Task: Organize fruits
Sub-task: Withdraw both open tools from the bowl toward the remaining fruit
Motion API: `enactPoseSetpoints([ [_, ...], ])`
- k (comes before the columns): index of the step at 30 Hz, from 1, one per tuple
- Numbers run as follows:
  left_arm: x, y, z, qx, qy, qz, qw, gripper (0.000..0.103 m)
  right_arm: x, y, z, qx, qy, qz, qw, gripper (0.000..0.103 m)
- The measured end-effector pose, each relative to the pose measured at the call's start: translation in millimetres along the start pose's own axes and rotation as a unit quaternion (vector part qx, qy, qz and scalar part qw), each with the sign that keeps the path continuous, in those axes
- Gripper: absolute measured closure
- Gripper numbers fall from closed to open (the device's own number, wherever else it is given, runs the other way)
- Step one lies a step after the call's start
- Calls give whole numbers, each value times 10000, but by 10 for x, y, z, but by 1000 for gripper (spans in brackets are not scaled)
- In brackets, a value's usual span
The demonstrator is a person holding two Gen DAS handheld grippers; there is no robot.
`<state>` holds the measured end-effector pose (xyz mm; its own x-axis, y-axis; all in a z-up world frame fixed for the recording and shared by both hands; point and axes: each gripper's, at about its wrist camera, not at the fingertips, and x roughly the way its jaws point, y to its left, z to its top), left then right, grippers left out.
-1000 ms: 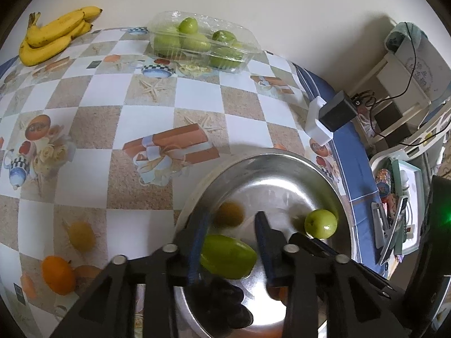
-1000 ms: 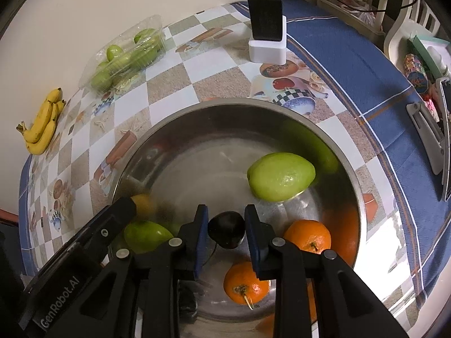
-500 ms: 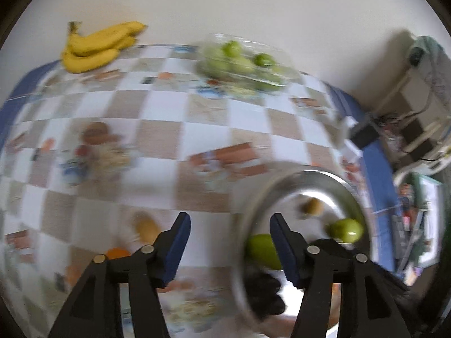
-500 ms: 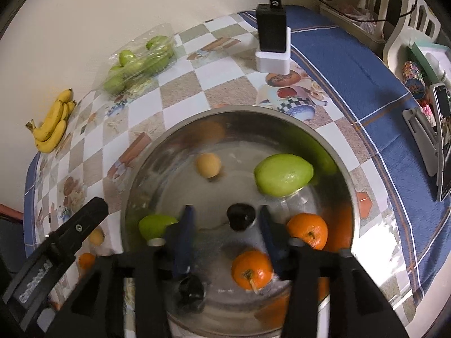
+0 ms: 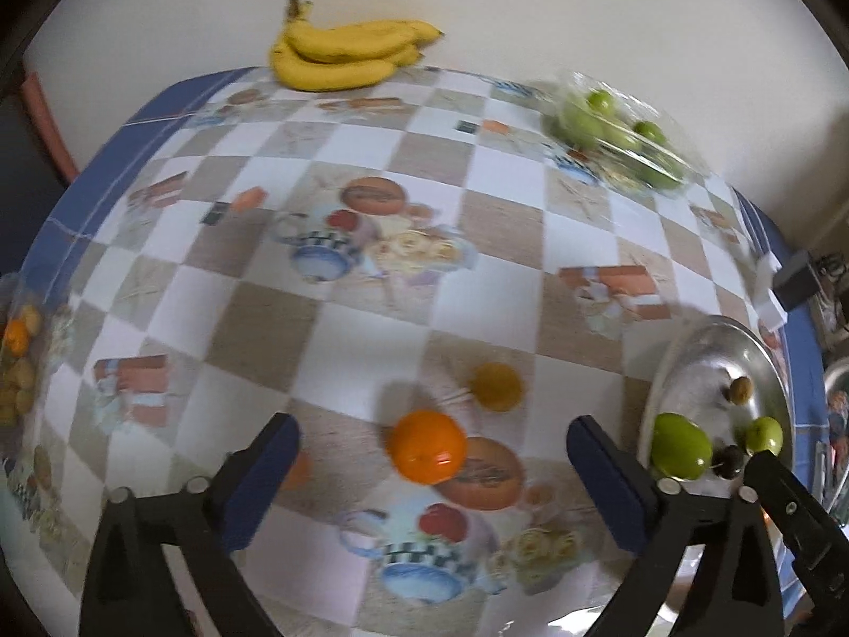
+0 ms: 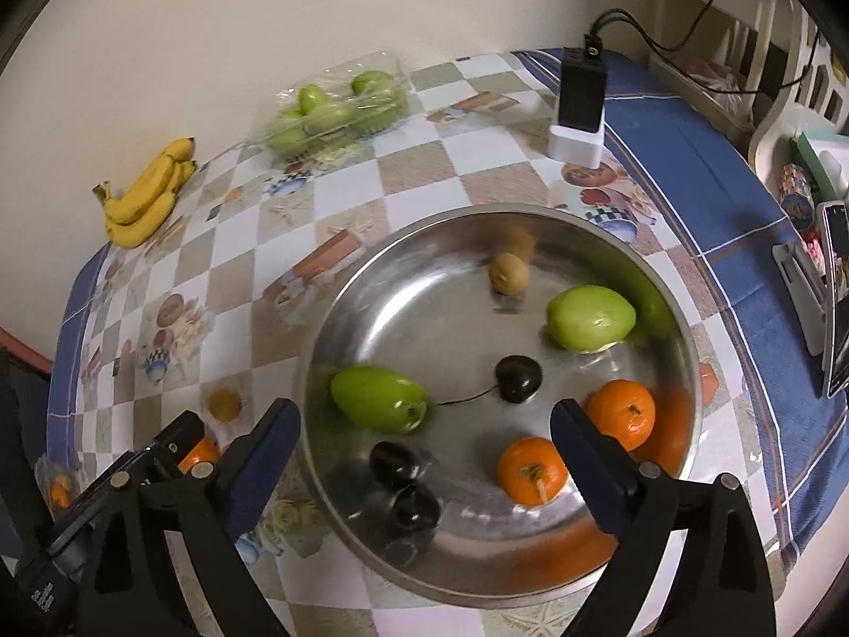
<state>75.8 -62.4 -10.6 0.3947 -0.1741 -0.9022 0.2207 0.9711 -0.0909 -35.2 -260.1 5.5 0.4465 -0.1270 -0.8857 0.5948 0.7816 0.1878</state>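
left claw [image 5: 432, 470]: fingers spread wide, nothing held. an orange [image 5: 426, 445] lies on the surface [image 5: 371, 329] between the fingers, slightly ahead of the tips, touching neither. a small yellow fruit [image 5: 496, 386] lies just beyond it. the steel bowl [image 5: 767, 355] sits to the right of the claw.

right claw [image 6: 424, 448]: fingers spread wide, nothing held, poised above the bowl [image 6: 684, 329] and angled down into it. a dark cherry [image 6: 517, 378] lies ahead of the gap; a green fruit [image 6: 378, 398] lies near the left finger, two oranges [image 6: 621, 413] near the right finger.

change since 1.0 s ago: the left claw has released the green fruit and swung left out of the bowl; the right claw has let go of the cherry and opened.
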Motion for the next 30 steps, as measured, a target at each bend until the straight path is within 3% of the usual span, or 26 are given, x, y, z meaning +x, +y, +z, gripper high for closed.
enactPoseSetpoints([
  [4,-40,116,-46,-107,-34,77,9999,0,-44,62,-85,-82,-92,27,9999,0],
  [13,-124,332,-175,-282,-31,97,9995,0,-109,193,-268,-209,-261,236,9992,0],
  [30,-61,845,-73,-939,-44,-66,9955,0,63,662,-353,-548,-58,773,9955,0],
])
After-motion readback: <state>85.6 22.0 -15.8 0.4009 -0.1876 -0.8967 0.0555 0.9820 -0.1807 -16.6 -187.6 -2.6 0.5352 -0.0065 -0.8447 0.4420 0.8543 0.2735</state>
